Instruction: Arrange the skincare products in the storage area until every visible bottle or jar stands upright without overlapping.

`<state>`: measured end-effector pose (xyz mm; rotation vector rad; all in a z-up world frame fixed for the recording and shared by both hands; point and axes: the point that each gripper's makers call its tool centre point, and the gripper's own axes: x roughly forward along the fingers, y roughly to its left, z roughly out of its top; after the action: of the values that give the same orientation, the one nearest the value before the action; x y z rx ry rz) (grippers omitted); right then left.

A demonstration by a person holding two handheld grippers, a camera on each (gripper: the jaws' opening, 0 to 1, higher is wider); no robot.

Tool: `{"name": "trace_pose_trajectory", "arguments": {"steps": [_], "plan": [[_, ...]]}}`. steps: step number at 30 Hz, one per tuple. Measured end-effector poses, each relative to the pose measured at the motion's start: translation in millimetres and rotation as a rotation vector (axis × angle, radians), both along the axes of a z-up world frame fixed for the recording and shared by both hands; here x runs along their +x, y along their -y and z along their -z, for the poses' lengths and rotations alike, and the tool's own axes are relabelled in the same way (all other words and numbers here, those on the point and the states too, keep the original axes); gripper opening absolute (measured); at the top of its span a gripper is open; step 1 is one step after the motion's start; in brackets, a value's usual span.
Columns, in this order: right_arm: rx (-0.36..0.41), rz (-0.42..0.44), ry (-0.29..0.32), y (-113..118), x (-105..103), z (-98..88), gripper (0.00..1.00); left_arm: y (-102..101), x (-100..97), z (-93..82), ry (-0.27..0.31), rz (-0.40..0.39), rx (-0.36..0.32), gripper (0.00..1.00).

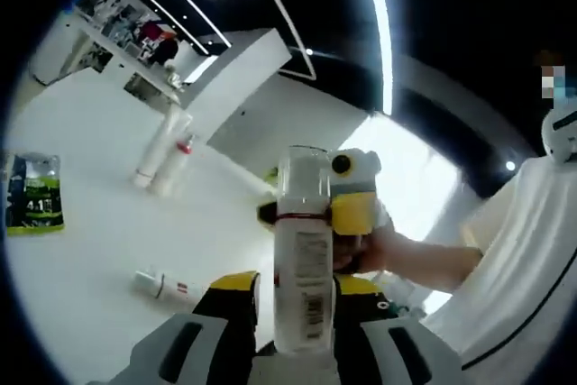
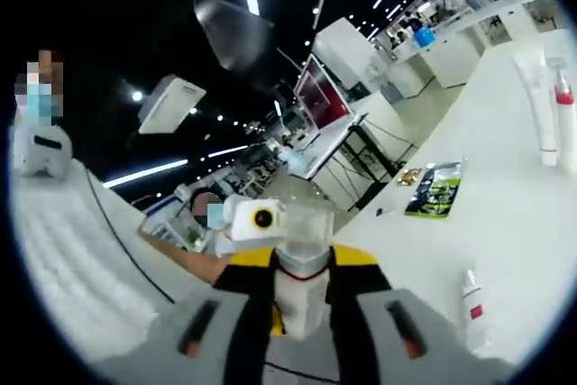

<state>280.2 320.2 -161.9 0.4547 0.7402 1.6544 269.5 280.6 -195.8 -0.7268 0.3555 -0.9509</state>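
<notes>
A white bottle [image 1: 302, 263] with a clear cap, a red neck ring and a barcode label is lifted above the white table [image 1: 99, 241]. My left gripper [image 1: 297, 290] is shut on its lower body. The right gripper [image 1: 353, 200] reaches in from behind, up by the cap. In the right gripper view the same bottle [image 2: 302, 299] sits between the yellow-tipped jaws of my right gripper [image 2: 304, 263], which look shut on it, with the left gripper [image 2: 254, 218] just behind. Two tall tubes [image 1: 162, 151] stand upright together on the table. A small white bottle [image 1: 162, 286] lies on its side.
A green and black packet [image 1: 36, 194] lies flat near the table's edge. In the right gripper view the tubes [image 2: 544, 105], the lying bottle [image 2: 473, 308] and the packet [image 2: 435, 188] are on the table [image 2: 514, 223]. A person in a white shirt [image 1: 514, 268] stands close by.
</notes>
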Motion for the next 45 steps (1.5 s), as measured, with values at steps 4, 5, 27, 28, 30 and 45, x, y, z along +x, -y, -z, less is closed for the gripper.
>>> {"name": "trace_pose_trajectory", "arguments": {"steps": [4, 5, 27, 28, 30, 45], "plan": [[0.054, -0.036, -0.057, 0.8, -4.9, -5.9, 0.23, 2.9, -6.2, -11.8, 0.012, 0.042, -0.074, 0.28], [0.066, -0.051, -0.056, 1.1, -6.7, -6.4, 0.23, 3.5, -9.0, -15.1, 0.000, 0.060, -0.106, 0.27], [-0.168, 0.357, 0.041, -23.1, 31.2, 29.0, 0.28, -25.0, 20.2, 41.3, -0.011, -0.188, 0.320, 0.26], [-0.176, 0.352, 0.051, -22.7, 31.1, 30.3, 0.23, -24.4, 19.7, 41.3, -0.013, -0.182, 0.314, 0.26], [-0.171, 0.337, 0.060, -23.2, 30.4, 29.8, 0.21, -22.5, 19.0, 42.3, -0.012, -0.172, 0.322, 0.26], [0.129, -0.075, -0.043, 2.5, -5.9, -20.8, 0.19, 6.1, -8.3, -9.8, -0.002, 0.073, -0.088, 0.32]]}}
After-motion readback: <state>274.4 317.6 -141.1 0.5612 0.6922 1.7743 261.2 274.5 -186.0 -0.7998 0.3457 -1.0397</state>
